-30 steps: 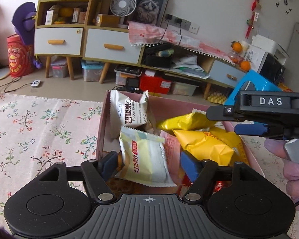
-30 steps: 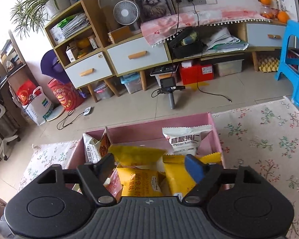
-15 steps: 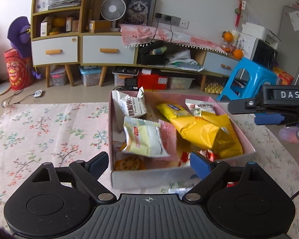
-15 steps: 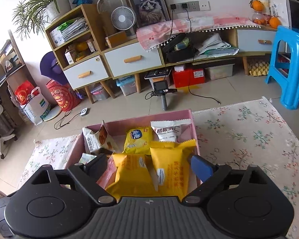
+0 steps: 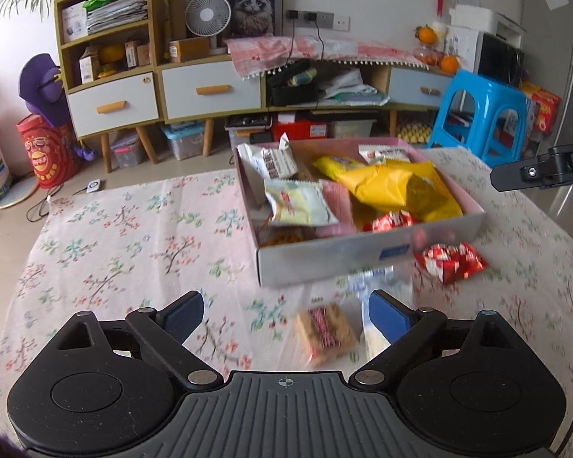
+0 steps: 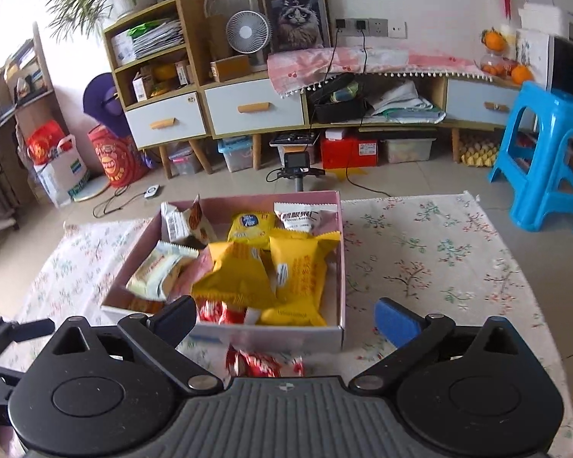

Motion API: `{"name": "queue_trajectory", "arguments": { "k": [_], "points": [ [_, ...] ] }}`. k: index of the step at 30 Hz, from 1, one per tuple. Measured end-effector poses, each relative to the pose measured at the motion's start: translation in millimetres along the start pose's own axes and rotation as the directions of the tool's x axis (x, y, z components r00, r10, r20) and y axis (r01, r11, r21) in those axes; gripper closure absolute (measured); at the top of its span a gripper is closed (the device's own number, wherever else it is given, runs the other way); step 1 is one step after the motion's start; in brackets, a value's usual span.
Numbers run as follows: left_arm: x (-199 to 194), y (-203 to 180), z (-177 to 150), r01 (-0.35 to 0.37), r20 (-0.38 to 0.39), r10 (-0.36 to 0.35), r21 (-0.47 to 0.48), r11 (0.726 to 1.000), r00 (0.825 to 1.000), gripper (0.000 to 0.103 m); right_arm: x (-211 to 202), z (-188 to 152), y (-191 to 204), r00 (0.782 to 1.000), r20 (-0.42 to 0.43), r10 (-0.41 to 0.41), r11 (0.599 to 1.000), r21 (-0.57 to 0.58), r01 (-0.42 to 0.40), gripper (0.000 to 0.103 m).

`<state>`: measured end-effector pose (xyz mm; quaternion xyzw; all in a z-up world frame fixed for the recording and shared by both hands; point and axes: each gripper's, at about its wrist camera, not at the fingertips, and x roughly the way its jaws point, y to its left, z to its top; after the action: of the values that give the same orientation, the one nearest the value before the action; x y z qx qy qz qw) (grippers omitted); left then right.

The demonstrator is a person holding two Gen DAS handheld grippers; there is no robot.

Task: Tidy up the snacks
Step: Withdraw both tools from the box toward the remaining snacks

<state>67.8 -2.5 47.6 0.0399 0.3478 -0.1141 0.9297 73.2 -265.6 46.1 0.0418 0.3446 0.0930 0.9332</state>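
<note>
Between drops: both grippers stand empty on the near side of the pink snack box [image 5: 366, 263], with loose packets left on the floral tablecloth [image 5: 107, 244].

The left gripper [image 5: 284, 315] and right gripper [image 6: 286, 318] tilt downward; their jaws have just been opening, nothing between them. Next calls for closing on the red packet [image 5: 449, 261] or biscuit packet [image 5: 324, 332] before the box.
</note>
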Motion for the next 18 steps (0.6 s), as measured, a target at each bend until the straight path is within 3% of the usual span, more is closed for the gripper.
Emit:
{"name": "queue_trajectory", "arguments": {
  "k": [7, 15, 18],
  "points": [
    [-13.8, -4.4, -19.2, -0.008, -0.035, 0.009, 0.013, 1.000, 0.999, 0.008, -13.5, -21.9, 15.8, 1.000, 0.003, 0.011, 0.997, -0.081, -0.011, 0.009],
    [-18.6, -3.8, -49.2, 0.034, -0.059, -0.032, 0.037, 0.999, 0.998, 0.007, -8.4, -57.7, 25.6, 1.000, -0.018, -0.010, 0.992, -0.128, 0.007, 0.009],
    [-16.3, -10.2, -54.5, 0.061, -0.071, -0.056, 0.071, 0.996, 0.996, 0.007, -0.9, -72.9, 32.0, 0.999, -0.033, -0.035, 0.978, -0.209, 0.027, 0.009]
  ]
}}
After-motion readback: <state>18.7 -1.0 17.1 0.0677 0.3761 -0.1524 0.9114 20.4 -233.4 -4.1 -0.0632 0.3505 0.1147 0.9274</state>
